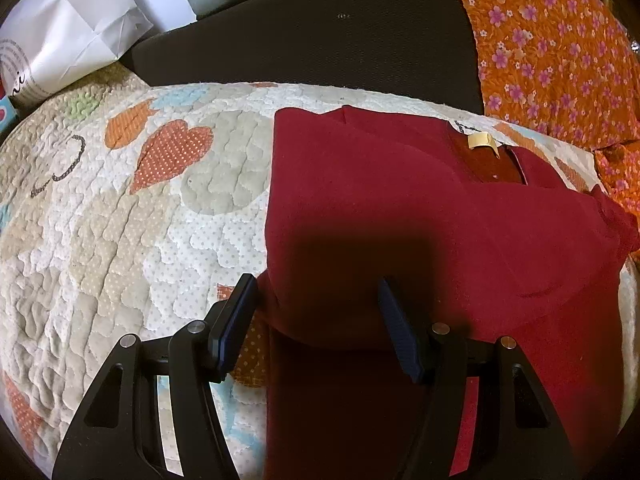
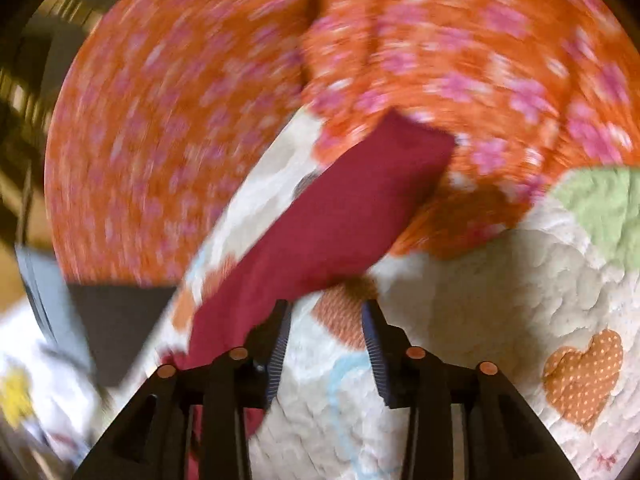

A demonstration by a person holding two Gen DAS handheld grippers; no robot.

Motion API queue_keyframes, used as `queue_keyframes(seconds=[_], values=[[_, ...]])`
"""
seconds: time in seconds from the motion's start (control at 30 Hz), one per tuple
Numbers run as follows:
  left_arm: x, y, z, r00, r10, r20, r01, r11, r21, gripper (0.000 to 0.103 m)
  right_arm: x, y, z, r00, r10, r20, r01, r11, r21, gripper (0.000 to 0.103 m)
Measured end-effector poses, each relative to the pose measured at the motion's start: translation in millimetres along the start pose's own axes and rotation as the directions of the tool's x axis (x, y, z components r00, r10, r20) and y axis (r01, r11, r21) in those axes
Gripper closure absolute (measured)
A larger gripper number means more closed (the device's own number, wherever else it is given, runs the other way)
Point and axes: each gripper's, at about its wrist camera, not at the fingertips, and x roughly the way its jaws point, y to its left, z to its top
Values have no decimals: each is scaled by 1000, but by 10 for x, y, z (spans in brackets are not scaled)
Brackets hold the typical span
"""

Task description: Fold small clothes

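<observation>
Dark red garment [image 1: 400,208], plain, cream label [image 1: 482,141] seen at its 1 o'clock. Quilt [image 1: 120,240] patterned white and beige, with orange dotted hearts and pale blue and green patches. Orange cloth [image 1: 560,48] printed with pink flowers, at 2 o'clock. White paper bag [image 1: 68,36] noted at 10 o'clock.

Matt red fleecy garment [image 1: 420,216] on puckered, stitched cotton quilt [image 1: 120,240].
</observation>
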Motion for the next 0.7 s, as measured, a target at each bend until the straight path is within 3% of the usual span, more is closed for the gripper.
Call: queue_keyframes(seconds=[0.13, 0.23, 0.3, 0.37, 0.4, 0.43, 0.5, 0.6, 0.7], values=[[3, -14, -8, 1000, 11, 5, -11, 1000, 13, 40, 164, -119, 178, 999, 51, -12, -50, 995, 87, 65], [9, -14, -6, 1000, 12, 8, -12, 1000, 13, 40, 387, -147, 280, 998, 25, -56, -19, 994, 104, 65], [14, -14, -6, 1000, 12, 10, -12, 1000, 13, 40, 535, -205, 303, 992, 111, -68, -98, 981, 168, 65], [26, -17, -3, 1000, 15, 10, -15, 1000, 16, 40, 646, -223, 280, 986, 145, -79, -127, 972, 199, 65], [28, -19, -2, 1000, 16, 10, -17, 1000, 17, 40, 691, -218, 272, 984, 159, -84, -140, 970, 201, 70], [25, -17, -3, 1000, 16, 10, -16, 1000, 17, 40, 685, -180, 268, 985, 151, -78, -135, 974, 183, 87], [17, -4, 4, 1000, 11, 12, -11, 1000, 4, 40, 505, -57, 254, 991, 128, -34, -124, 987, 102, 96], [-44, 51, 29, 1000, 1, 30, -1, 1000, -29, 40, 68, 365, 283, 990, 118, 74, -110, 988, -107, 97], [-161, 140, 81, 997, -15, 73, 21, 997, -75, 40, -301, 844, 239, 976, 189, 106, -156, 953, -261, 97]])
